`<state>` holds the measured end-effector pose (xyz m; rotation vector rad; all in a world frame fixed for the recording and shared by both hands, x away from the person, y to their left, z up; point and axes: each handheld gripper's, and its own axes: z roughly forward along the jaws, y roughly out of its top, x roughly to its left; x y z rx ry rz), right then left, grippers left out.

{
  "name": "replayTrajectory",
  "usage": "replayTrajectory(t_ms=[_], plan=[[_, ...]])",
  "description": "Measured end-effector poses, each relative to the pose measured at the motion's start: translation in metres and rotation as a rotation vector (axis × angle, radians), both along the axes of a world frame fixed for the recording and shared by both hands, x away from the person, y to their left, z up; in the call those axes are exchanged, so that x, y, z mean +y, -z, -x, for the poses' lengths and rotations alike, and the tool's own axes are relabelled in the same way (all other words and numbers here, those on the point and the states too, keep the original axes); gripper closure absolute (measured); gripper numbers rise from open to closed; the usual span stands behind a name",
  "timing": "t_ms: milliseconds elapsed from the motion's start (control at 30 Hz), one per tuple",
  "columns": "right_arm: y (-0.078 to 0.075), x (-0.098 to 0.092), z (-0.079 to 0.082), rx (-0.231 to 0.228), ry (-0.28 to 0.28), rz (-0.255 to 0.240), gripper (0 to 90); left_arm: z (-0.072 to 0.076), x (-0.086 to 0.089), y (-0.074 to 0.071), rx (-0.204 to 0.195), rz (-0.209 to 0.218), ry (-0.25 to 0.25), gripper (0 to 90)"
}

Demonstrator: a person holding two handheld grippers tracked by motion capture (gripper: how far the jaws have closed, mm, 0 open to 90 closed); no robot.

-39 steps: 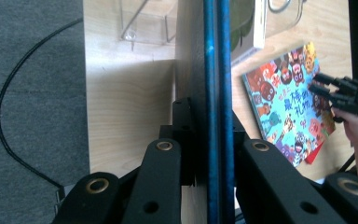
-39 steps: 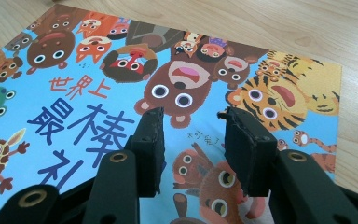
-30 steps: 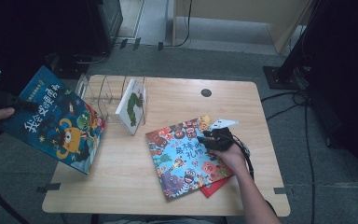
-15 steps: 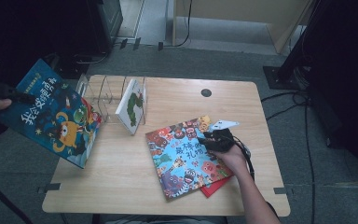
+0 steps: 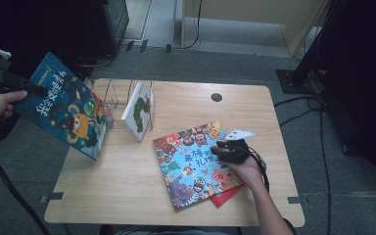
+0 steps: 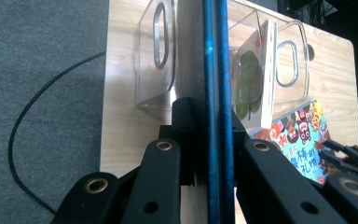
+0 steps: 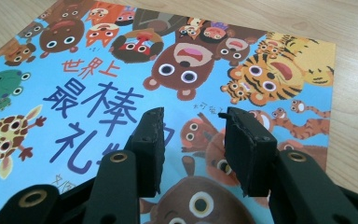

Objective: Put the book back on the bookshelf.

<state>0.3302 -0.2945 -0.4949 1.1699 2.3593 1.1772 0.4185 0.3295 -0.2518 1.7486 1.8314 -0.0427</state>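
Blue-covered and held up off the left edge of the surface (image 5: 127, 186), the picture book (image 5: 66, 105) sits higher and further left than it did a second ago, its cover tilting more upright. That reads as the book being swung round for an edge-on entry into the clear rack (image 5: 122, 98), where a white book with a green caterpillar (image 5: 138, 110) already leans in one slot. The left tongs (image 5: 29, 89) are clamped on the blue book's edge; in the left gripper view the jaws press both faces of the thin blue spine (image 6: 215, 93), which lines up with an empty slot of the rack (image 6: 161, 51) (a fair sign that slotting comes next). The right tongs (image 7: 193, 149) hover low over the animal-covered book (image 7: 121, 79) lying flat on the surface, jaws a moderate gap apart and gripping nothing; whether their tips touch the cover I cannot tell.
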Motion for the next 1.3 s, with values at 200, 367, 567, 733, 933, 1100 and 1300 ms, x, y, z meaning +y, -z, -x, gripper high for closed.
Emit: replayTrajectory(t_ms=[200,367,567,733,933,1100,1300], plan=[[0.002,0.000,0.006,0.000,-0.008,0.020,57.5,-0.016,-0.004,0.004,-0.006,0.003,0.002,82.3],[0.003,-0.002,0.013,-0.007,-0.005,0.024,57.5,-0.027,-0.008,0.008,-0.014,0.000,0.010,82.3],[0.004,-0.006,0.018,-0.012,0.003,0.022,57.2,-0.036,-0.008,0.013,-0.022,0.007,0.019,81.7],[0.004,-0.009,0.021,-0.014,0.015,0.019,56.8,-0.036,-0.005,0.015,-0.026,-0.009,0.016,81.1],[0.004,-0.011,0.021,-0.020,0.019,0.021,56.8,-0.032,-0.005,0.015,-0.056,-0.025,0.050,70.0],[0.005,-0.012,0.020,-0.022,0.019,0.019,56.8,-0.027,-0.004,0.016,-0.057,-0.022,0.059,55.0],[0.004,-0.013,0.017,-0.016,0.030,0.018,56.2,-0.008,0.000,0.017,-0.068,-0.002,0.070,50.4]])
